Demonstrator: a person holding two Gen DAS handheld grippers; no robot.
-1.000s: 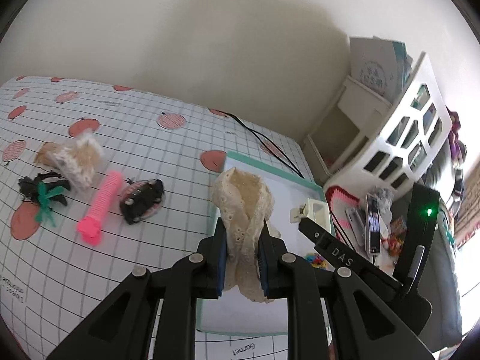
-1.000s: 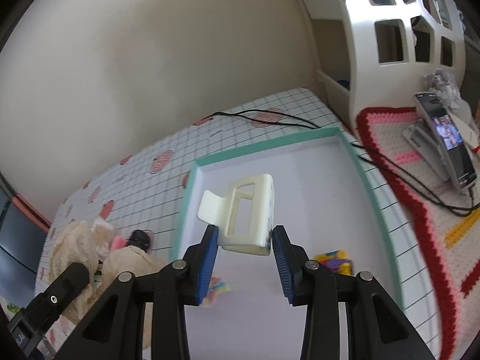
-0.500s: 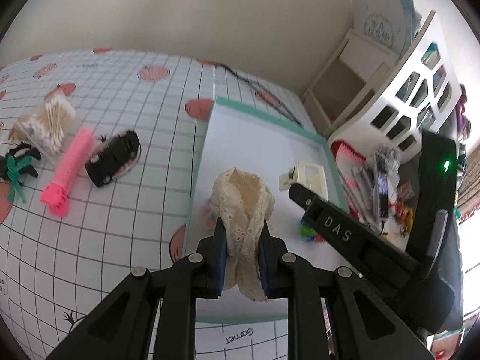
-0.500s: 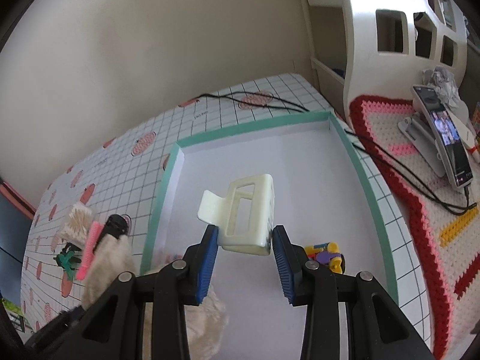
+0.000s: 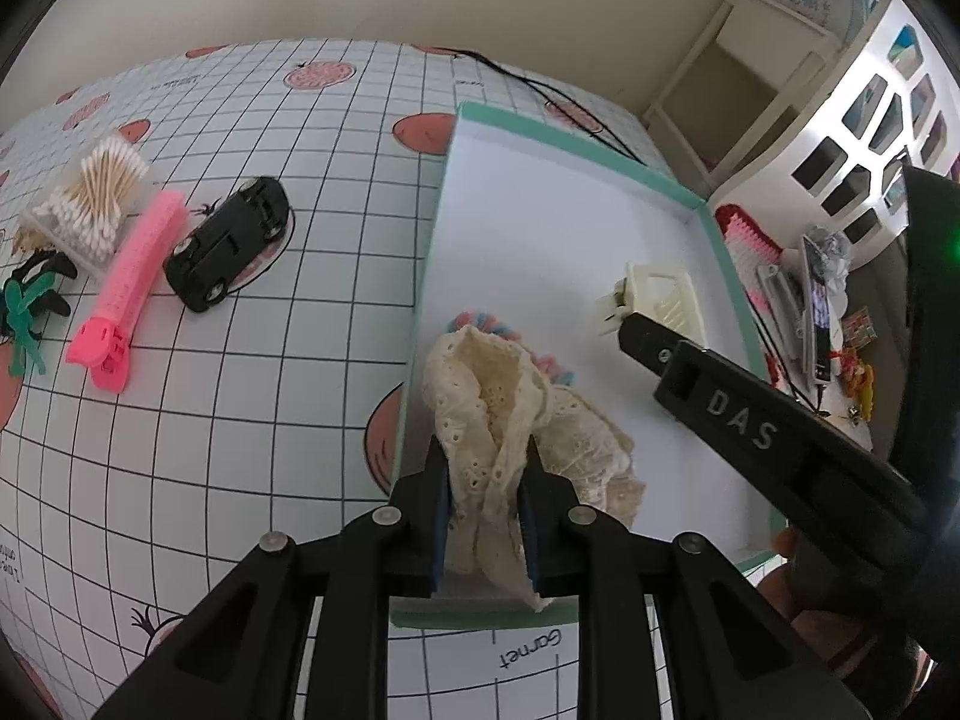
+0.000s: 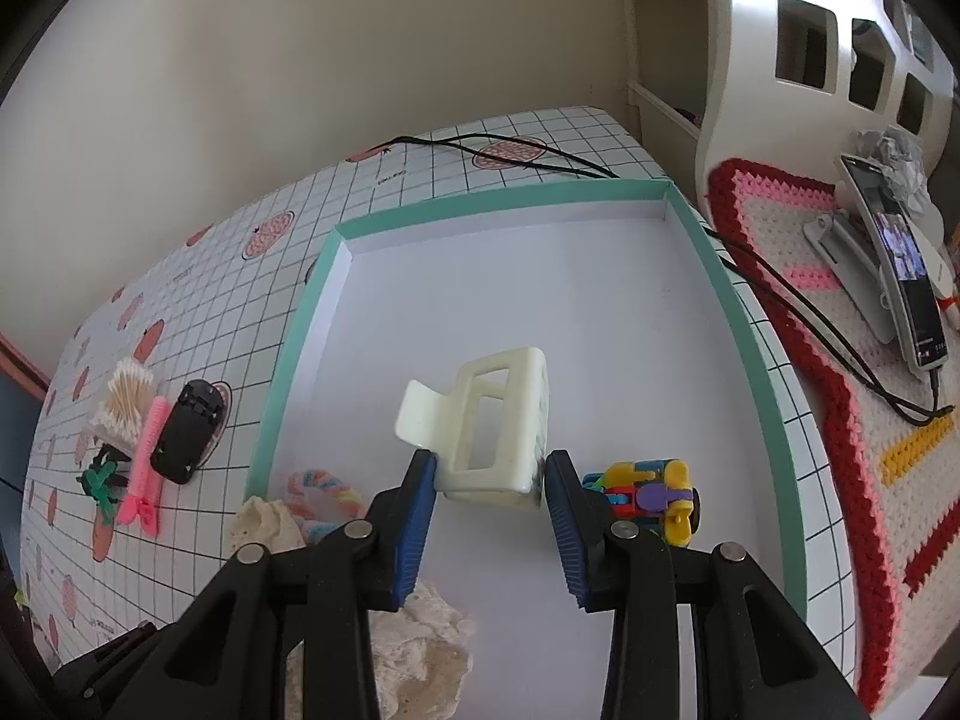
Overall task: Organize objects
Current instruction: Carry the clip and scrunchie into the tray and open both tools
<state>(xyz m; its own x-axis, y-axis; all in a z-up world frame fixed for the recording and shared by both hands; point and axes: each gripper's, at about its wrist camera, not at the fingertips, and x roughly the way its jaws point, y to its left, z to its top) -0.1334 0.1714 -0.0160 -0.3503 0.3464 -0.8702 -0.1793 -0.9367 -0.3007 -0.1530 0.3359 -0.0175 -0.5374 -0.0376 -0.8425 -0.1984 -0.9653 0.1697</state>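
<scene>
The left gripper (image 5: 487, 501) had its fingers squeezed tight on a cream lace scrunchie (image 5: 501, 420), which hung over the near left corner of the white tray (image 5: 558, 192) with the green rim. The right gripper (image 6: 487, 495) had its fingers clamped on a cream hair clip (image 6: 498, 432) just above the tray floor, beside a small colorful toy (image 6: 651, 495) and a pastel hair tie (image 6: 321, 489). On the tabletop (image 5: 324, 276) left of the tray lay a black toy car (image 5: 231, 243), a pink clip (image 5: 129, 279) and a box of cotton swabs (image 5: 93, 198).
</scene>
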